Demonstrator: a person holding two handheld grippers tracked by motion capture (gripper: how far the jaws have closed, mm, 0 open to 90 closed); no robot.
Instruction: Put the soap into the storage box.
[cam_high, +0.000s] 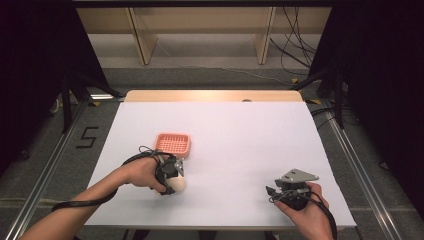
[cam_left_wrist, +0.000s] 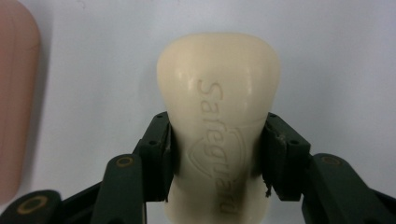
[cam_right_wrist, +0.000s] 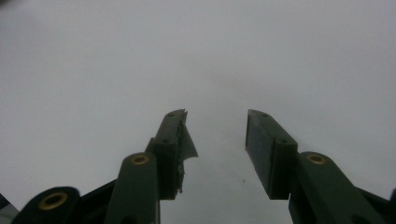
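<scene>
While the left gripper (cam_left_wrist: 217, 154) is clamping its 2 jaws across the narrow waist of the cream Safeguard soap bar (cam_left_wrist: 218, 116), the bar's long axis is running straight out along the jaws, low over the white table (cam_high: 240, 130). Just beyond it, the pink basket (cam_high: 173, 144) is sitting. Well apart, the right gripper (cam_right_wrist: 217, 140) is holding its jaws apart, empty.

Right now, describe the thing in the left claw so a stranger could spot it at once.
Start at the white table and find the pink basket left of centre. Just in front of it, the left claw is shut on a cream soap bar. It is smooth and rounded, with "Safeguard" pressed into its face.
</scene>
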